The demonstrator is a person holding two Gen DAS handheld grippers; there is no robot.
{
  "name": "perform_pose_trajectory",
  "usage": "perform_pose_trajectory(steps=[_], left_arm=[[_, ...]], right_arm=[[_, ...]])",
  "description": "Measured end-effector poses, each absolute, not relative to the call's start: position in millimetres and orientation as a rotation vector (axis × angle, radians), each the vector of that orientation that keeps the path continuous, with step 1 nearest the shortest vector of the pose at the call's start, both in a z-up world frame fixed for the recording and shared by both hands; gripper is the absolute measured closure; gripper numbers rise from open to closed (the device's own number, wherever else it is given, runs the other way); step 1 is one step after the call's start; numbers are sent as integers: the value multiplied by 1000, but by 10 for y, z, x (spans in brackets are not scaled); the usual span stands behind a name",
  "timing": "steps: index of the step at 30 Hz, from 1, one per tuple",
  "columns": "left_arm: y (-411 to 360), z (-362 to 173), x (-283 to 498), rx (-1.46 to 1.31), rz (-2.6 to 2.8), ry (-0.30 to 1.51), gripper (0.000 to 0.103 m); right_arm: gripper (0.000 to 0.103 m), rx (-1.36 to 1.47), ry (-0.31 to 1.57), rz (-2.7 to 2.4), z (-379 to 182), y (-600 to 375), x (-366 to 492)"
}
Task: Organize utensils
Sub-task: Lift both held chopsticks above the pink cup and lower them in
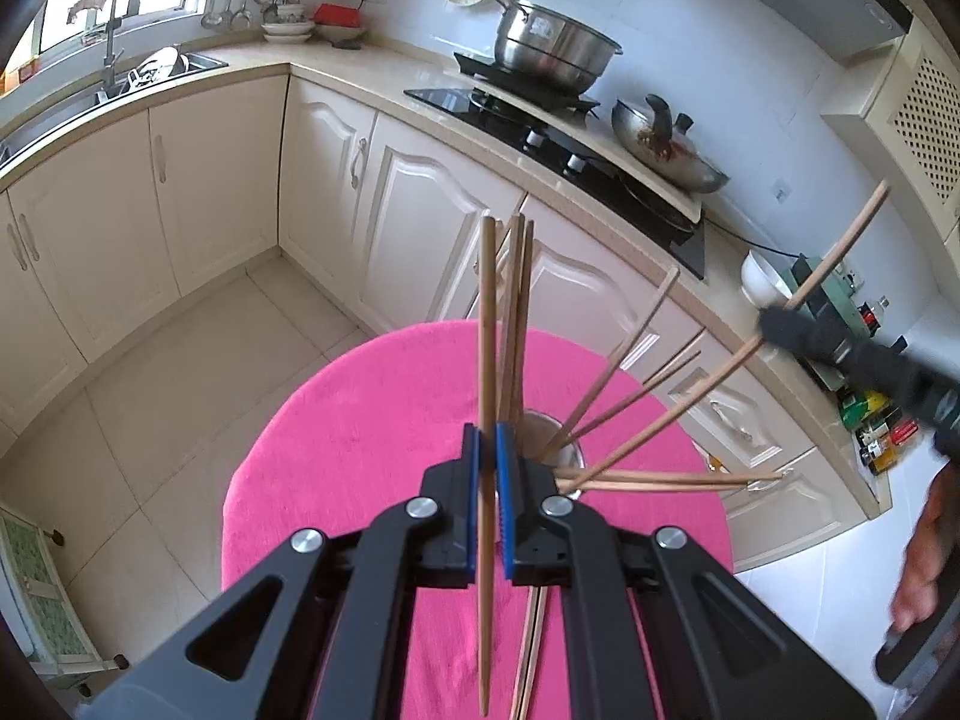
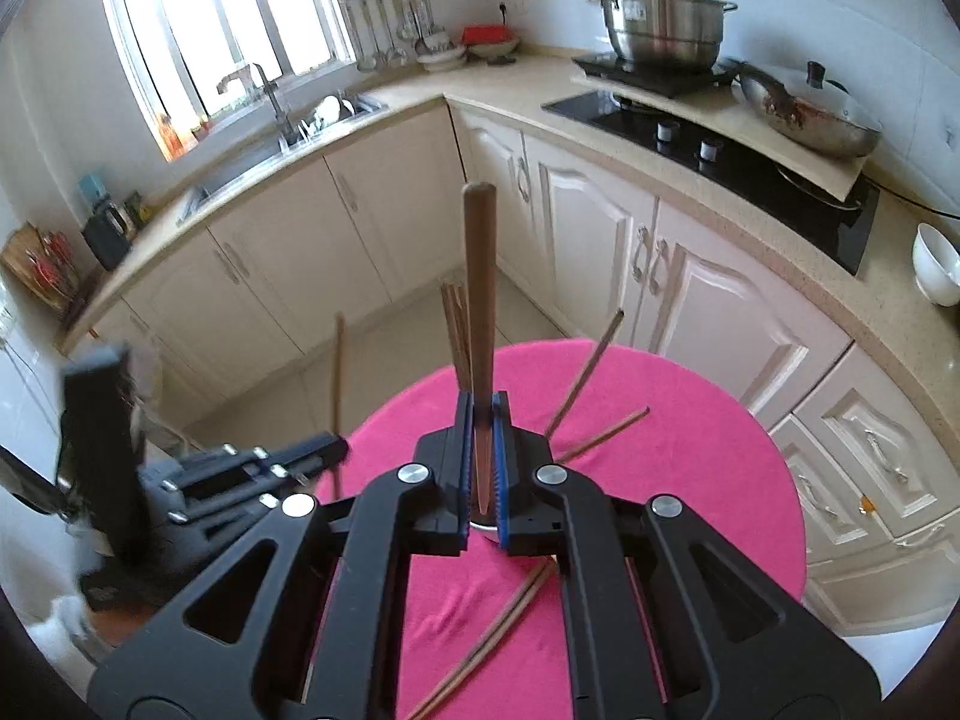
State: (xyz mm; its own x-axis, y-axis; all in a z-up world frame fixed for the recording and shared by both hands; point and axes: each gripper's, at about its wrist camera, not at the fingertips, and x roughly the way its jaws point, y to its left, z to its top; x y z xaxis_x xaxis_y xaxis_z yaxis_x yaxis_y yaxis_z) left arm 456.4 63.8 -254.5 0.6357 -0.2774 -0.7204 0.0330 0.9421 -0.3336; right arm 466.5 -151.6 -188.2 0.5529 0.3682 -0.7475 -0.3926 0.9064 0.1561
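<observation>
A: Pink-covered surface [image 1: 360, 450]; steel holder [image 1: 564, 450] mid-surface, several chopsticks fanned in it, a loose pair [image 2: 480, 642] by the near edge.

B: Left tool [image 1: 487, 468] clamped on one chopstick [image 1: 486, 324]; right tool [image 2: 482, 450] clamped on another [image 2: 478, 276], both above the holder.

A: Step: loading. Next: tips down, into the holder.

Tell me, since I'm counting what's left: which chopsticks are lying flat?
The pair lying crossed on the pink cloth near the camera; the others stand in the metal cup or are gripped.
</observation>
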Motion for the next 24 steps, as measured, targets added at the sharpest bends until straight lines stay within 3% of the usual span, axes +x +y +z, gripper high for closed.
perform_pose_trajectory(steps=[21, 24], left_arm=[[534, -2455, 4732, -289, -194, 842, 97], [509, -2435, 4748, -289, -196, 835, 97]], right_arm=[[96, -44, 998, 392, -2541, -1456, 4728], [81, -35, 996, 386, -2535, -1475, 4728]])
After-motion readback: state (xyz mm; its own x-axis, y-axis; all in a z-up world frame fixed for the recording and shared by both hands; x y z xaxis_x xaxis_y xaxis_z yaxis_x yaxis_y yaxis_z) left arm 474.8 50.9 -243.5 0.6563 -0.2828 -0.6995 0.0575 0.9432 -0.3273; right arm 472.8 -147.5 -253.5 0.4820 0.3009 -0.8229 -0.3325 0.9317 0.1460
